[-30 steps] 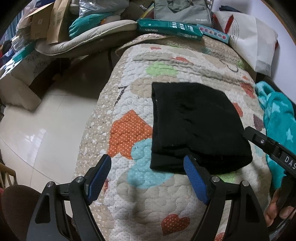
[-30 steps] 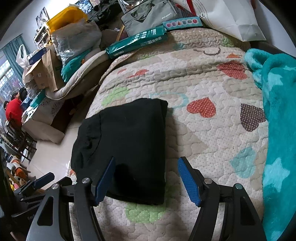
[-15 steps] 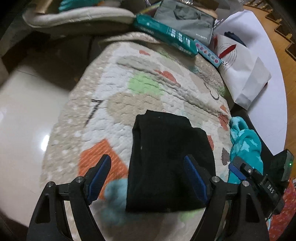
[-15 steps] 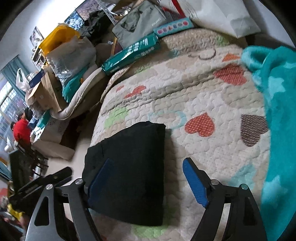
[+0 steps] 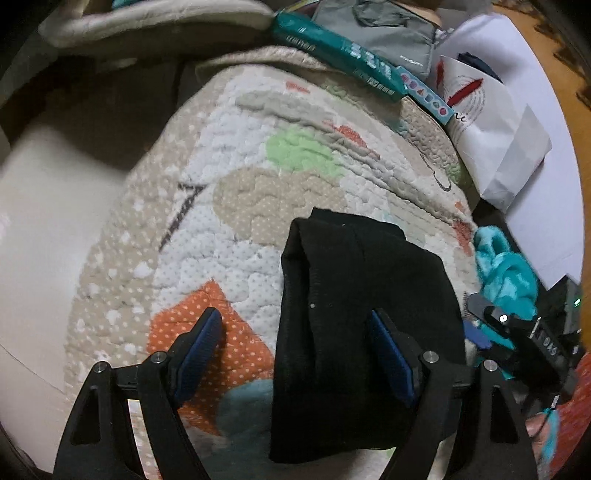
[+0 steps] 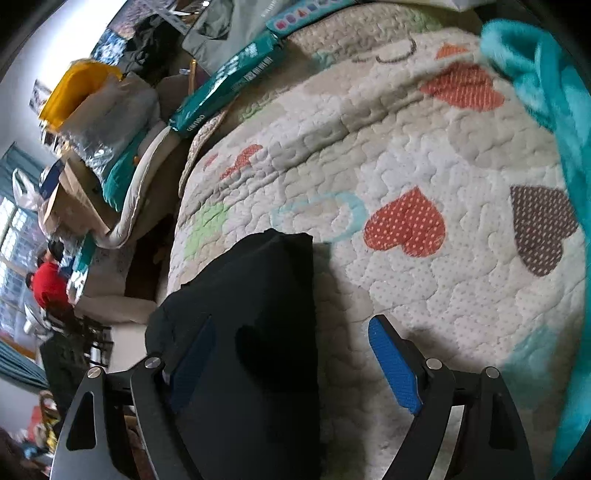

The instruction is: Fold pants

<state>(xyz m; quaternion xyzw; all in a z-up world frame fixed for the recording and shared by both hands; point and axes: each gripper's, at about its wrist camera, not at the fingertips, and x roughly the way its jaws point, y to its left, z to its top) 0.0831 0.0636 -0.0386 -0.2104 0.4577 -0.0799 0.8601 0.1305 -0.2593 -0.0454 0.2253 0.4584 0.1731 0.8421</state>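
The black pants [image 5: 365, 306] lie folded into a compact rectangle on the heart-patterned quilt [image 5: 258, 177]. They also show in the right wrist view [image 6: 255, 325]. My left gripper [image 5: 295, 343] is open and empty, hovering over the pants' left edge. My right gripper [image 6: 291, 350] is open and empty, hovering over the pants' right edge. The right gripper also appears at the right of the left wrist view [image 5: 517, 332].
A teal fleece blanket [image 6: 554, 92] lies along the bed's right side. A green box [image 5: 343, 51], a grey bag [image 5: 388, 29] and a white paper bag [image 5: 491, 122] sit at the bed's far end. The floor [image 5: 48, 221] drops off at left.
Both grippers have risen and tilted over the folded pants. The pants have stayed folded on the quilt. Both stayed open.
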